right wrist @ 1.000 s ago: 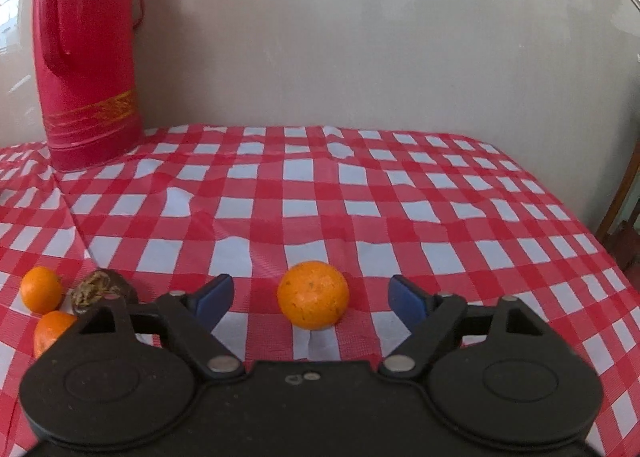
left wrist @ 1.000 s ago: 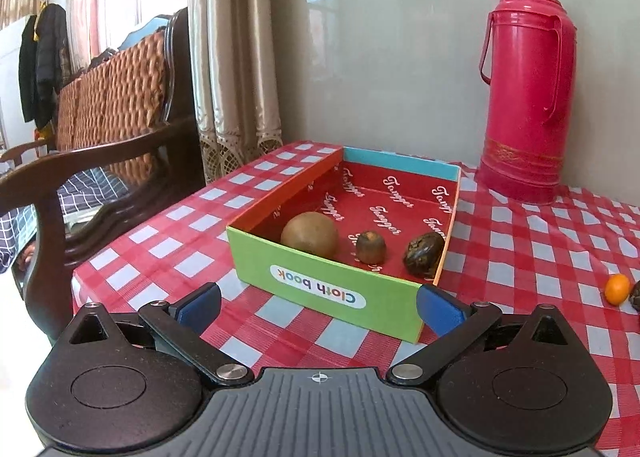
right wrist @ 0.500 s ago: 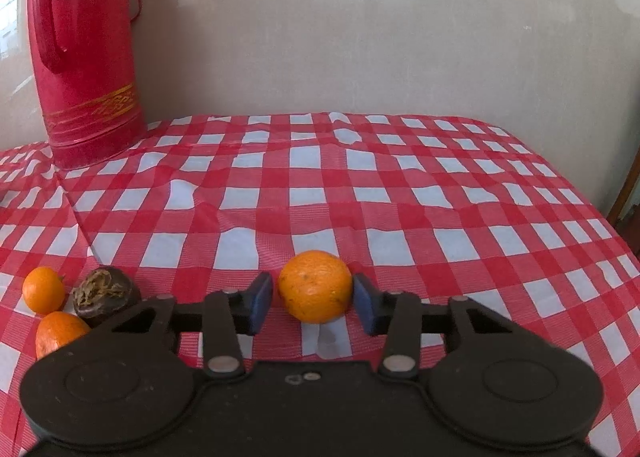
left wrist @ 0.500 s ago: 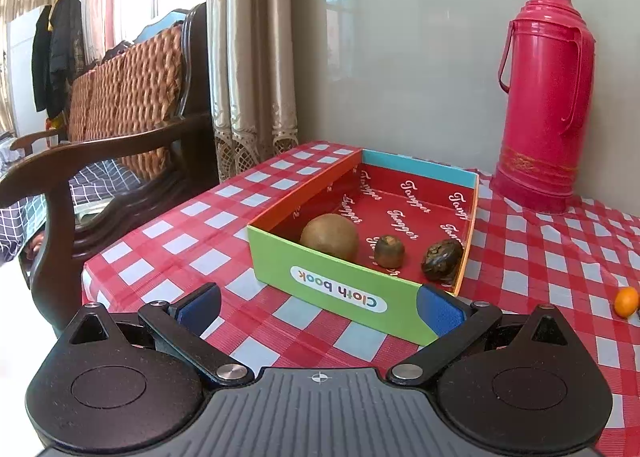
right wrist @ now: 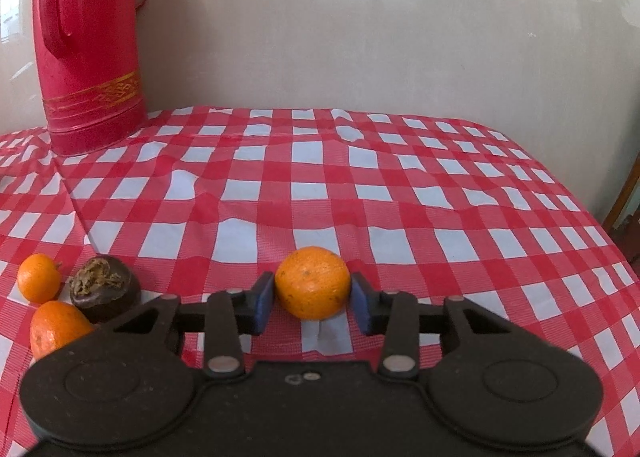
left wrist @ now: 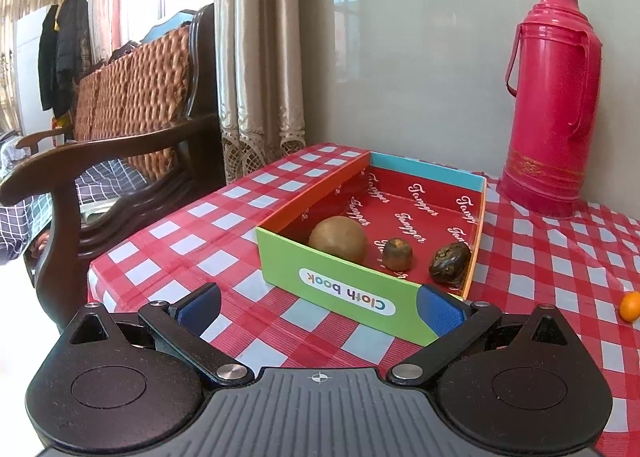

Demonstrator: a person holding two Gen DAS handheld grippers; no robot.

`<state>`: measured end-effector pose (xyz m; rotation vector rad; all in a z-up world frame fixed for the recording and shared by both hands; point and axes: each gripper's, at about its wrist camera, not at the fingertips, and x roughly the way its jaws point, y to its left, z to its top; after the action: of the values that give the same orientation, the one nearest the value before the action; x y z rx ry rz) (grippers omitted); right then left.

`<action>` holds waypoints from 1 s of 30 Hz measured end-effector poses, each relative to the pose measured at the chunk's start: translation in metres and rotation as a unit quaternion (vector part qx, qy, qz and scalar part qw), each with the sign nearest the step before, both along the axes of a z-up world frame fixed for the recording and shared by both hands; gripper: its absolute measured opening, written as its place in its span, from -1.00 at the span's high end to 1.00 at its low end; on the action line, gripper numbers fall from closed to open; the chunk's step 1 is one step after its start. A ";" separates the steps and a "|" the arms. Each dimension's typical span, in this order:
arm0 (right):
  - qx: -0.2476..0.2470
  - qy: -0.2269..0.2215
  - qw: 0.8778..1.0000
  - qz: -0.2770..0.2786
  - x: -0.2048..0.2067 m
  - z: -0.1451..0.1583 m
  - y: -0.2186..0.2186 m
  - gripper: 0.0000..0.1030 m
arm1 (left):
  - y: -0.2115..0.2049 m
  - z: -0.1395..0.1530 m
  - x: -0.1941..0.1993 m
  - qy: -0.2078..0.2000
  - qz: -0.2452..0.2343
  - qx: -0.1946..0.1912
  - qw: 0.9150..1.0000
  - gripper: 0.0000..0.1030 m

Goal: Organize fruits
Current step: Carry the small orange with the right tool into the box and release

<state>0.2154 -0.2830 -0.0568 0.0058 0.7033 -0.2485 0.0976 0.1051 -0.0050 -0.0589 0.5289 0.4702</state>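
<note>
Closed since a second ago from wide spread onto the orange (right wrist: 313, 281) on the cloth (right wrist: 320, 185), pads (right wrist: 264, 299) of right gripper (right wrist: 313, 299) touching both sides; best squeezed gently, lifted straight, carried to box (left wrist: 340, 285); left gripper (left wrist: 320, 307) spread, empty.

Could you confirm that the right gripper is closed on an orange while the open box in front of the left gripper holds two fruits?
Not quite: the left wrist view shows three fruits in the box, not two. The right gripper does grip the orange.
</note>
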 end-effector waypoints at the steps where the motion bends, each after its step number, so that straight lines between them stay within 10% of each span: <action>1: 0.004 0.000 1.000 0.003 0.000 0.000 0.000 0.38 | 0.001 0.000 0.000 0.000 0.001 0.000 1.000 -1.00; 15: -0.008 -0.054 0.998 0.037 -0.017 0.029 0.028 0.39 | 0.016 0.000 -0.005 -0.001 0.024 -0.016 1.000 -1.00; 30: 0.034 -0.120 0.965 0.232 -0.027 0.052 0.161 0.39 | 0.061 -0.008 -0.022 0.007 0.080 -0.028 0.996 -1.00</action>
<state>0.1883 -0.1220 -0.0046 -0.0628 0.4539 0.2240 0.0757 0.1663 -0.0133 -0.1529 0.5536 0.6120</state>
